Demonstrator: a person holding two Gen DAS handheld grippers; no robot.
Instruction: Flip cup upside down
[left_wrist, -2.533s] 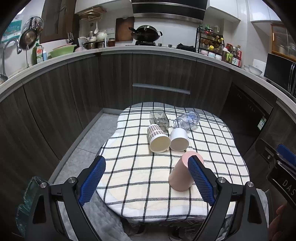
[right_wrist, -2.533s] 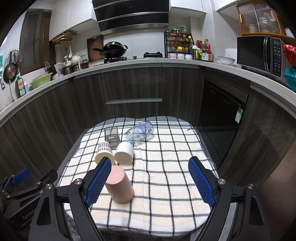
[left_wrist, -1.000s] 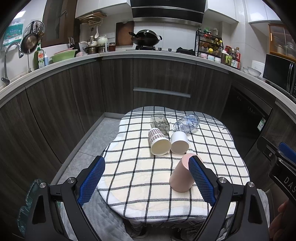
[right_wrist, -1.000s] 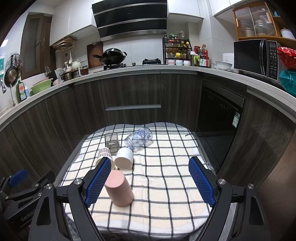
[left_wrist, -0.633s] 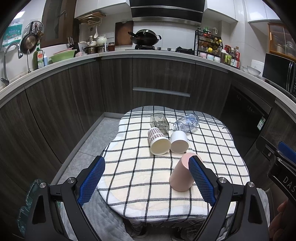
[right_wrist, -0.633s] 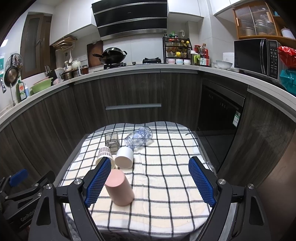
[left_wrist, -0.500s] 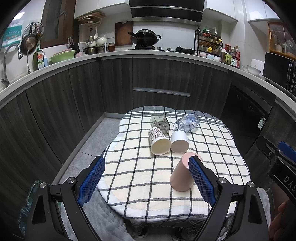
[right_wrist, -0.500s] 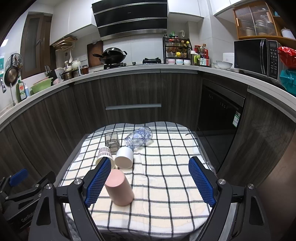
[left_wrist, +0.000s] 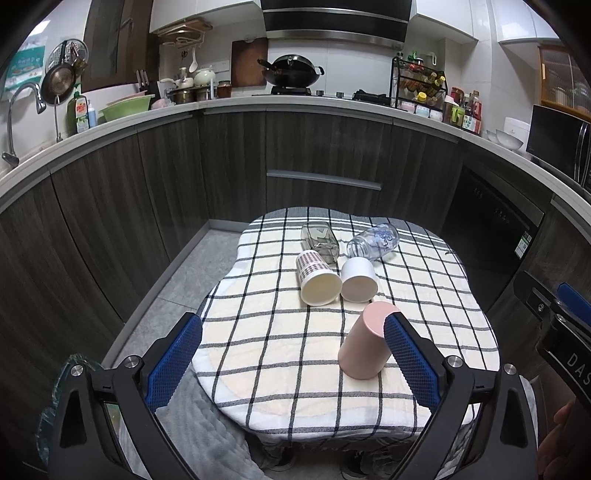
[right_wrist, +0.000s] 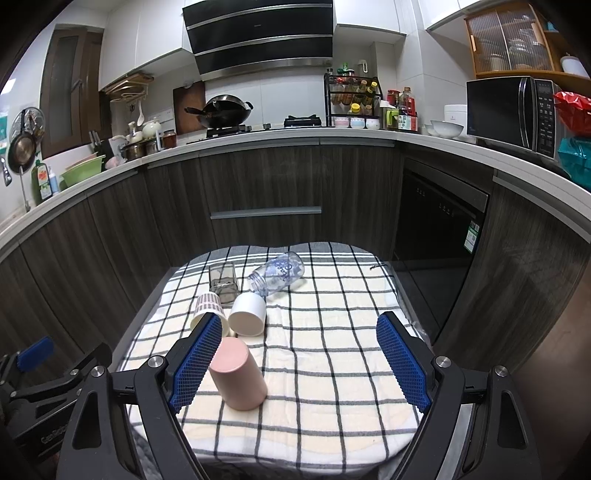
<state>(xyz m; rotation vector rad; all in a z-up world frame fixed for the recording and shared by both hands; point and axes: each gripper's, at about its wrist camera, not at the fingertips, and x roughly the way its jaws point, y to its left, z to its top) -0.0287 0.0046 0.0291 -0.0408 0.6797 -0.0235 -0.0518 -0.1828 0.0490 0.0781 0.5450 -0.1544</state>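
Note:
A pink cup (left_wrist: 364, 341) stands upside down on the checked cloth near the table's front edge; it also shows in the right wrist view (right_wrist: 238, 373). A patterned paper cup (left_wrist: 317, 277), a white cup (left_wrist: 359, 280), a grey glass (left_wrist: 319, 238) and a clear bottle (left_wrist: 373, 242) lie on their sides behind it. My left gripper (left_wrist: 291, 363) is open and empty, held back from the table. My right gripper (right_wrist: 297, 365) is open and empty too, with the pink cup beside its left finger.
The small table (right_wrist: 332, 350) with the checked cloth stands in a kitchen. Dark cabinets (left_wrist: 321, 166) curve behind it, a dishwasher front (right_wrist: 439, 225) is at the right, grey floor (left_wrist: 184, 280) at the left. The right gripper's body (left_wrist: 557, 321) shows at the left wrist view's right edge.
Both grippers have backed off and risen slightly from the table. The pink cup and the other objects have not moved.

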